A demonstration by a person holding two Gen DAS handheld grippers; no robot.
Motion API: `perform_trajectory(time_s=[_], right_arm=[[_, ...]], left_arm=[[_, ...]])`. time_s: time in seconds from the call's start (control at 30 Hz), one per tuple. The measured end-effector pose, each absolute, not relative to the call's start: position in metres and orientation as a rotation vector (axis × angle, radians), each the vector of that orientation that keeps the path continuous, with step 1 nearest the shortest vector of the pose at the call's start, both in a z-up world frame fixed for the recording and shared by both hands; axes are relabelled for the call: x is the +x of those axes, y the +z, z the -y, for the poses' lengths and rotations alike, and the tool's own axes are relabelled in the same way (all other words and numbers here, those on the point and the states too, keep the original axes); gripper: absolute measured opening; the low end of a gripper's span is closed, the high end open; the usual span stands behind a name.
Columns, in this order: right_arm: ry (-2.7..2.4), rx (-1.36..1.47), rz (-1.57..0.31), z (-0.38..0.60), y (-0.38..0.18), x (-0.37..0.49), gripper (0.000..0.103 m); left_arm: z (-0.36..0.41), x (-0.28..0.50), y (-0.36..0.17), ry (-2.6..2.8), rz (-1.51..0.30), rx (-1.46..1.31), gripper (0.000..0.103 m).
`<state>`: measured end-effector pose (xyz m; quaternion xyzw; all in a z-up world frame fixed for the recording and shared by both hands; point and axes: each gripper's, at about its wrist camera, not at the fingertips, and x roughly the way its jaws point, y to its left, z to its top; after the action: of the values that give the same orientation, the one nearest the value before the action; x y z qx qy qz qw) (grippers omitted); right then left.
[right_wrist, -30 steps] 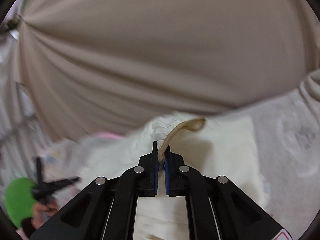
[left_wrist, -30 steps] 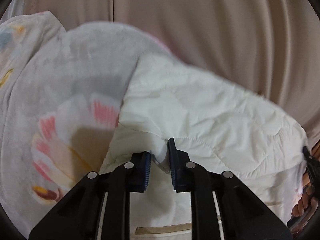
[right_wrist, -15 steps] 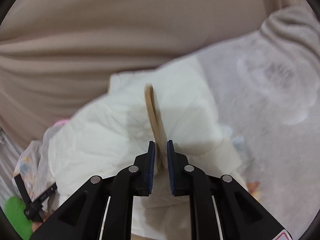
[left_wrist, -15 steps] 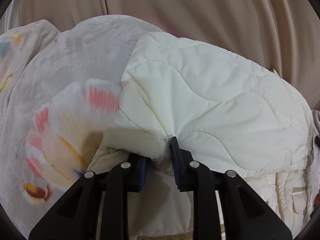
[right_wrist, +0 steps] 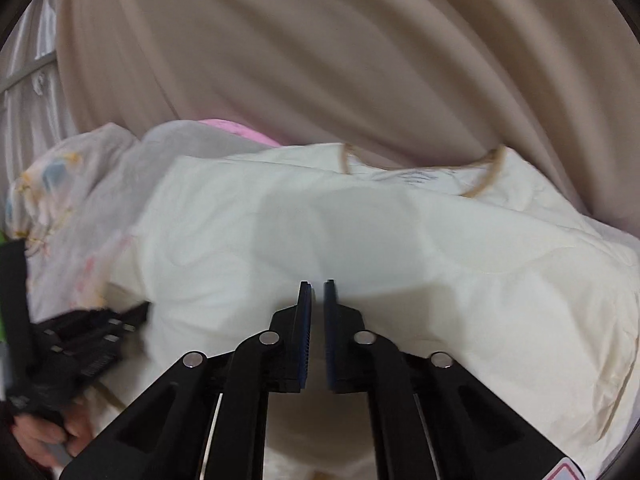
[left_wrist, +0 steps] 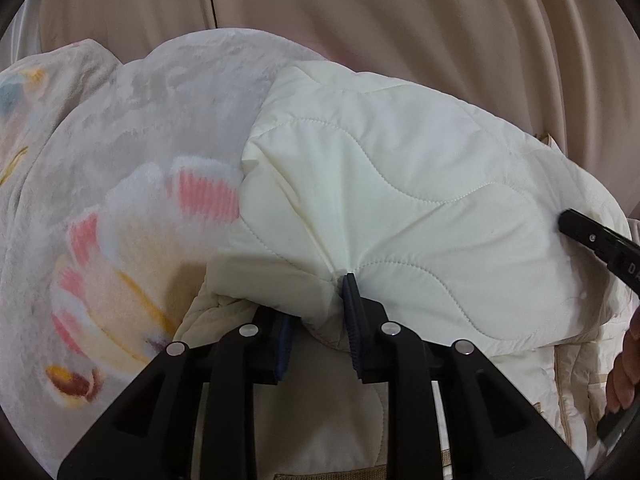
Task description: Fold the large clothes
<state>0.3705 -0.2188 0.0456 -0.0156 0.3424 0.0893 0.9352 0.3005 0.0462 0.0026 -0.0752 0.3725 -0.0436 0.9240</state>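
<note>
A cream quilted jacket (left_wrist: 400,184) lies folded over itself on a bed; it also shows in the right wrist view (right_wrist: 400,248), with tan trim at its far edge. My left gripper (left_wrist: 320,320) has its jaws parted around a bunched fold of the jacket, and the cloth still sits between the pads. My right gripper (right_wrist: 318,312) hovers just above the jacket with its jaws nearly together and nothing between them. The right gripper's tip (left_wrist: 592,240) shows at the right edge of the left wrist view. The left gripper (right_wrist: 84,344) shows at the lower left of the right wrist view.
A grey plush blanket with a pink and yellow flower print (left_wrist: 132,240) covers the bed left of the jacket. Beige curtains (right_wrist: 320,60) hang close behind the bed. A pink cloth (right_wrist: 236,132) peeks out at the far edge.
The folded jacket half has been laid down flat. My right gripper has let go of the tan trim and swung left. My left jaws have widened around the fold.
</note>
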Motion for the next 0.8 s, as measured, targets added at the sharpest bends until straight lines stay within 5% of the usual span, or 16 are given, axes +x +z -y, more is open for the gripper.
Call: perform_trajectory(time_s=[0.3,0.43,0.5,0.67,0.7,0.73,0.8], right_arm=[[-0.082,0.305,-0.696,0.412,0.031,0.317,0.001],[-0.073,0.289,-0.670,0.411,0.042,0.274,0.043],[-0.040,0.318,-0.670,0.410,0.040,0.263,0.049],[0.030,0.416,-0.733,0.409,0.019,0.267,0.049],[0.019,0.410,-0.736,0.404,0.018,0.270,0.039],[0.014,0.408,-0.733,0.401,0.020,0.271,0.009],[0.041,0.423,-0.683,0.395,0.034,0.262,0.007]], left_arm=[[-0.048,0.299,0.004,-0.099,-0.763,-0.175,0.027],[-0.077,0.287,0.011,-0.186,-0.806,-0.372,0.051],[-0.094,0.281,0.013,-0.201,-0.811,-0.492,0.059],[-0.114,0.288,0.015,-0.149,-0.828,-0.559,0.057],[-0.110,0.291,0.016,-0.133,-0.830,-0.525,0.055],[-0.106,0.293,0.019,-0.117,-0.831,-0.487,0.051],[-0.102,0.295,0.024,-0.102,-0.816,-0.444,0.044]])
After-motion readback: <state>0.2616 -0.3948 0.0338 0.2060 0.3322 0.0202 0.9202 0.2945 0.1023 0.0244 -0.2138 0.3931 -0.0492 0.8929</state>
